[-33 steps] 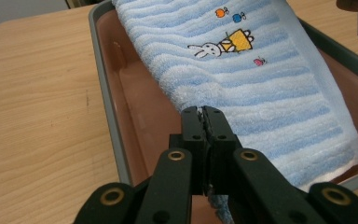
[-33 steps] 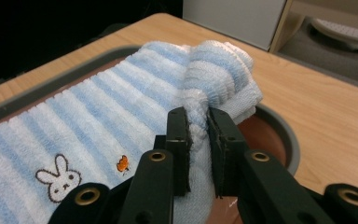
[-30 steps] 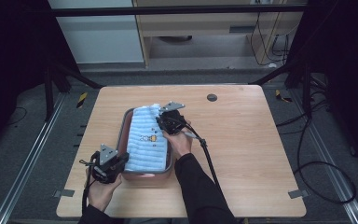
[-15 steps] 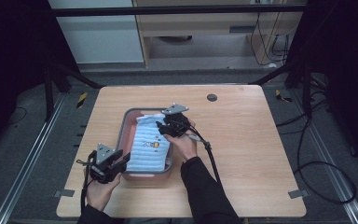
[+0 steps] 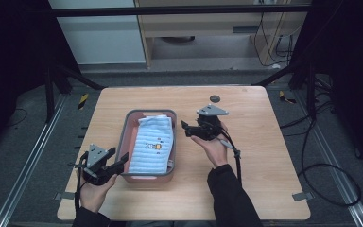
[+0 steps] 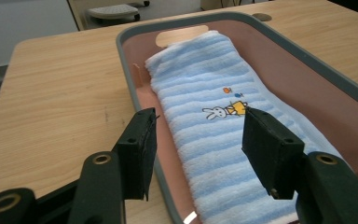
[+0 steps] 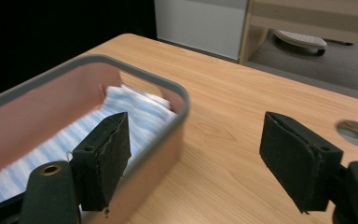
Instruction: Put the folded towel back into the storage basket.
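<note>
Wooden table (image 5: 264, 156) underneath it all, and on it the pink tray (image 5: 123, 142) with the grey rim, just off the left claw (image 5: 116, 163) and beside the right claw (image 5: 185, 127). In the tray lies the folded blue striped towel (image 5: 152, 144), rabbit picture up. Left claw's jaws have just been opening and stand wide apart, straddling the tray's near rim, pressing nothing. Right claw, over bare wood beside the tray's wall, has also just spread open, nothing between its jaws.

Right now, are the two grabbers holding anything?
Left gripper: jaws just opened, holding nothing.
Right gripper: jaws just opened, holding nothing.
</note>
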Action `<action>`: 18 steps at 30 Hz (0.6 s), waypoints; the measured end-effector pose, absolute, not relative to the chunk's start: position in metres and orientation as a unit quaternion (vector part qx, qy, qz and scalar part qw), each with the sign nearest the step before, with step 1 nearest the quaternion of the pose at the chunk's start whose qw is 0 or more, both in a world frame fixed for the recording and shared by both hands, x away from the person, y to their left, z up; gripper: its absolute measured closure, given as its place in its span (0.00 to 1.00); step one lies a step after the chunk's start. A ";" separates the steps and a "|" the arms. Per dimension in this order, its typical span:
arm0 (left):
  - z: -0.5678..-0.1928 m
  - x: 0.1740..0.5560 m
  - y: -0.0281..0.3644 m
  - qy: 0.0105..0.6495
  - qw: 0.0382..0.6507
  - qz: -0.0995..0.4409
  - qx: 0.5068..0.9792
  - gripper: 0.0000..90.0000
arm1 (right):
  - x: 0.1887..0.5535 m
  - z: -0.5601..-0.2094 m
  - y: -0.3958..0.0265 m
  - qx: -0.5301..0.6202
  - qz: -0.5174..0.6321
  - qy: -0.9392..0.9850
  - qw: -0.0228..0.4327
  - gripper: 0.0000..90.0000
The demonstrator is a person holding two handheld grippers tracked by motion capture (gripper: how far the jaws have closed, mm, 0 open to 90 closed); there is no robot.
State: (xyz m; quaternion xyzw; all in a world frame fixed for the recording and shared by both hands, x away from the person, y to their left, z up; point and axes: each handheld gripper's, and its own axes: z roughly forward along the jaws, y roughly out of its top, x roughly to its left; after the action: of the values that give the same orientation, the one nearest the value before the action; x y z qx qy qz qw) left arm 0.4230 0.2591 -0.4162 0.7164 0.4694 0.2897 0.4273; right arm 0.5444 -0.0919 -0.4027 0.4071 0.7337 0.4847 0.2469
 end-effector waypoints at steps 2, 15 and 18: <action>-0.416 0.424 0.263 0.471 0.429 0.290 0.714 0.48 | 0.540 -0.404 -0.106 0.415 0.481 0.730 0.252 0.27; -0.415 0.427 0.285 0.477 0.433 0.302 0.702 0.44 | 0.516 -0.412 -0.180 0.450 0.484 0.704 0.261 0.24; -0.416 0.427 0.289 0.477 0.432 0.305 0.702 0.44 | 0.511 -0.417 -0.192 0.454 0.477 0.705 0.262 0.23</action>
State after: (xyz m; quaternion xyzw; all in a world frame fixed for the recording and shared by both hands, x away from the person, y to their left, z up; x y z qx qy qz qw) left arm 0.4272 0.2892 -0.4155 0.7019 0.4771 0.3054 0.4319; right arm 0.5106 -0.1921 -0.4170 0.4544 0.7050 0.4772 0.2623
